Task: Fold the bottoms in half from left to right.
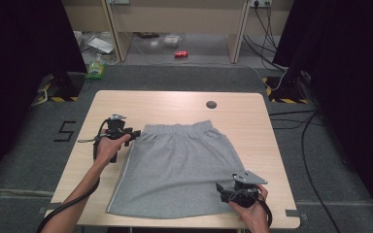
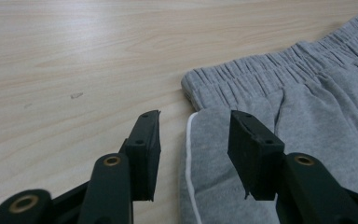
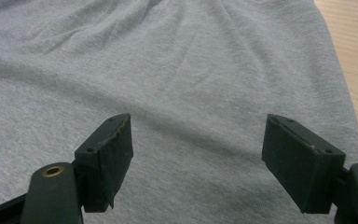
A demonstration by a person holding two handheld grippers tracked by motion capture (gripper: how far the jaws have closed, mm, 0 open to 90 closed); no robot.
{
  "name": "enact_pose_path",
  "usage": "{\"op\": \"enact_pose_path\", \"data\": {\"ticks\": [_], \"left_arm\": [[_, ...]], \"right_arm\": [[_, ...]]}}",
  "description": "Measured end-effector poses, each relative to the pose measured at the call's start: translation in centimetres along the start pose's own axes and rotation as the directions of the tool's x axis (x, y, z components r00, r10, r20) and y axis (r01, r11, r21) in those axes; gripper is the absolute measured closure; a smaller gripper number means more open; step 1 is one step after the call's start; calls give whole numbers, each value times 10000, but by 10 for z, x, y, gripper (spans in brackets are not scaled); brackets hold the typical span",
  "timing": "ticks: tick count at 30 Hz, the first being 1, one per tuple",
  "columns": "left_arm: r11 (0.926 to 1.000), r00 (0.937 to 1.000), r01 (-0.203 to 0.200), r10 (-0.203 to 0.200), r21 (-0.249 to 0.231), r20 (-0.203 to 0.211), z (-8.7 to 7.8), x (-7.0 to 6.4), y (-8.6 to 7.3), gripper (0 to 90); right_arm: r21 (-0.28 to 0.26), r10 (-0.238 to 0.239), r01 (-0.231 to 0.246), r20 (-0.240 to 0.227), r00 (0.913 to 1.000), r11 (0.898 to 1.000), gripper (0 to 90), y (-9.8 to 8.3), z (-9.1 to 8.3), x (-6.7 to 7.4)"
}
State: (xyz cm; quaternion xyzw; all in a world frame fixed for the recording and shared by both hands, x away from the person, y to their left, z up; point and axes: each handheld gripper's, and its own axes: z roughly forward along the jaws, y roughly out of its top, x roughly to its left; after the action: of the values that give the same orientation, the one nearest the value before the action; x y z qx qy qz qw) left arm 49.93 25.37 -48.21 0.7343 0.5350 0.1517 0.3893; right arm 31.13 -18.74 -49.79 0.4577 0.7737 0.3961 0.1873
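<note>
Black jaws of the left gripper (image 2: 193,154) stand partly apart, straddling the white-piped side seam (image 2: 189,154) of the grey shorts (image 2: 317,121) just below the gathered waistband (image 2: 270,70); the pads do not press the cloth, so nothing is grasped yet. At the lower right of the high view the right gripper (image 1: 230,187) hovers over the hem corner, and its own view has the jaws spread wide above flat grey fabric, released as well.

The shorts lie flat in the middle of the pale wooden worktop (image 1: 126,102), waistband toward the top of the frame, hem toward the bottom. I judge the step in hand to be taking hold of two diagonal corners ahead of a fold. The next move calls for the left jaws to sink onto the seam edge and pinch both layers, and for the right ones to drop and bite the hem.

Bare wood lies to the left of the waistband and along the upper part of the frame, giving open room to lift and swing. The hem sits close to the bottom edge of the worktop, so the right hand (image 1: 255,213) has little margin there.
</note>
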Motion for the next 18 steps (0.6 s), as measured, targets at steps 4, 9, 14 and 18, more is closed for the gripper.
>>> {"op": "enact_pose_path", "data": {"ticks": [4, 9, 14, 18], "left_arm": [[9999, 10000, -54, 55, 163, -76, 6, -2, 5, 543], [9992, 9999, -94, 99, 384, -124, 15, -6, 12, 557], [9980, 9999, -21, 30, 638, -153, 24, -6, 15, 569], [9968, 9998, -56, 70, 800, -170, 29, -7, 17, 580]], "right_arm": [[1, -98, 98, -19, 9999, 10000, 250, 0, 1, 0], [17, -70, 70, -3, 10000, 10000, 250, 0, 1, 0], [84, -82, 82, -42, 10000, 9999, 250, 0, 2, 2], [88, -89, 90, -50, 9999, 9999, 250, 0, 3, 3]]}}
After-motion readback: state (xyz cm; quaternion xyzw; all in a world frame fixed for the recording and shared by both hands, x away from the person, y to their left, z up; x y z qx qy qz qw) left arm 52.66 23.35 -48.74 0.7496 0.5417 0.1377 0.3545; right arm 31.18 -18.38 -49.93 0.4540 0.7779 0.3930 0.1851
